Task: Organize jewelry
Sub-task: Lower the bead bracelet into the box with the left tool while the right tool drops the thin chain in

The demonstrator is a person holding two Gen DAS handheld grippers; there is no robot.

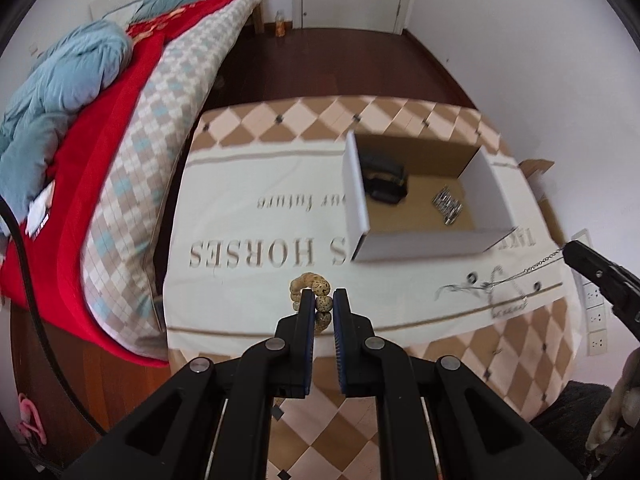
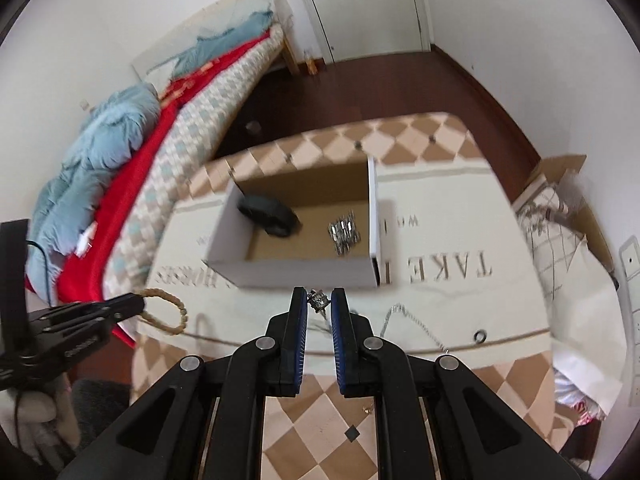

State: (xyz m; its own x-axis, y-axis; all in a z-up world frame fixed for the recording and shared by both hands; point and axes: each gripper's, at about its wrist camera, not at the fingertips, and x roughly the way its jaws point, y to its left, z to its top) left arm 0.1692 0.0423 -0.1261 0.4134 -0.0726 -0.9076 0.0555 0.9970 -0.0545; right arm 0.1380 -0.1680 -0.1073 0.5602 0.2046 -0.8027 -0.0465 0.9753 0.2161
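Left gripper [image 1: 323, 300] jaws nearly shut on bead bracelet [image 1: 316, 294], centre frame. Right gripper [image 2: 319, 301] jaws pinch a silver chain [image 2: 318, 301] (tail trails lower right). Both pieces prob. bound for cardboard box [image 2: 296, 274] w/ jewelry inside, just above.

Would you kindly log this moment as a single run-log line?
left claw: shut on beaded bracelet | right claw: shut on silver chain necklace | cardboard box: open, silver piece inside
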